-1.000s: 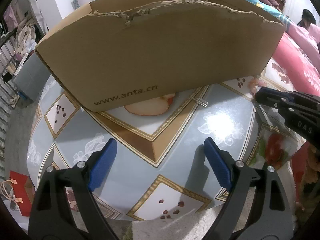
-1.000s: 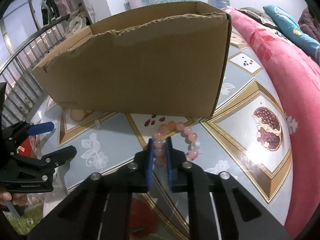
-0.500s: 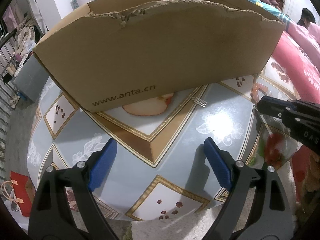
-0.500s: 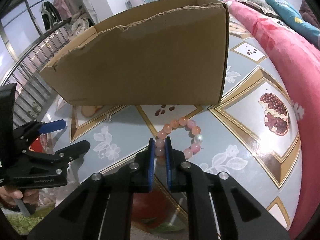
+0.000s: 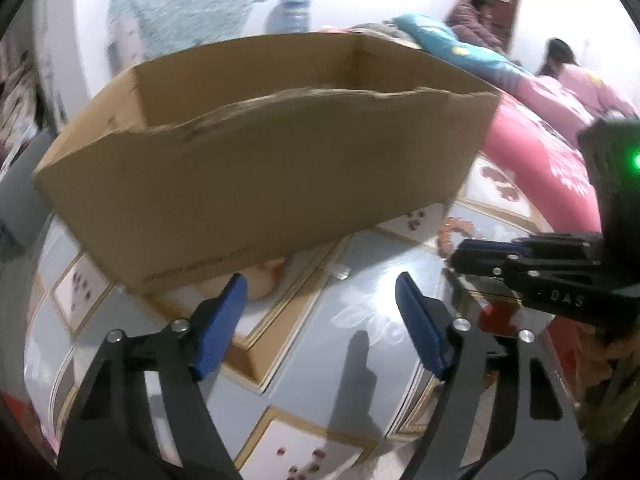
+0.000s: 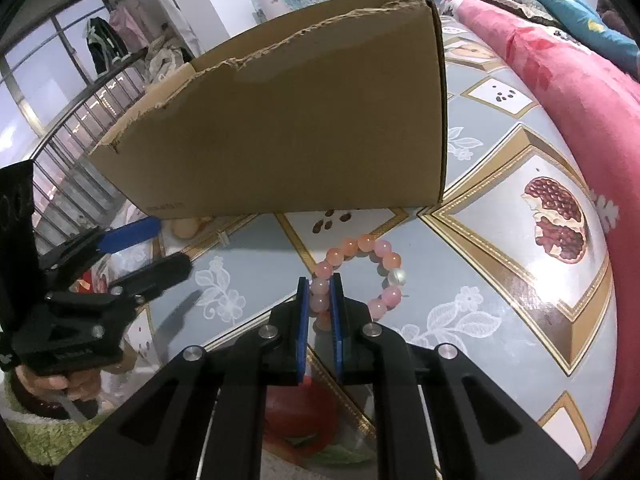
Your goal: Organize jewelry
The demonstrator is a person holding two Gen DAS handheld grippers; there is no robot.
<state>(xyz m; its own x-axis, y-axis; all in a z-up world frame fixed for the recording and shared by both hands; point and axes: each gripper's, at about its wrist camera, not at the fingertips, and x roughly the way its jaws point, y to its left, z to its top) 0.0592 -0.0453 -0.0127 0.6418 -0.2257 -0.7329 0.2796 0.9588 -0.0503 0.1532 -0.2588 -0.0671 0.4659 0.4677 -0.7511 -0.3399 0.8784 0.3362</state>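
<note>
Right gripper (image 6: 319,300) stays clamped on the pink bead bracelet (image 6: 360,272), pads pinching two or three beads on the loop's near-left side. The rest of the loop lies on the patterned tablecloth (image 6: 500,264), just in front of the cardboard box's (image 6: 280,128) right-hand corner. Compared with a second ago the grip is unchanged and the bracelet sits in much the same spot by that corner, so no real lift yet (can't tell if the far beads are off the cloth).

What has changed: the left gripper (image 5: 320,316) has tilted up, so its view now looks over the box's torn front rim into the open interior, and the picture is blurred. Its jaws are closing, nothing between them, only bare cloth in front of the box.

My read: pick is secured, placement not started. Next step likely calls for raising the bracelet over the box's front wall and dropping it inside. Risk: dangling beads snagging the ragged rim.
</note>
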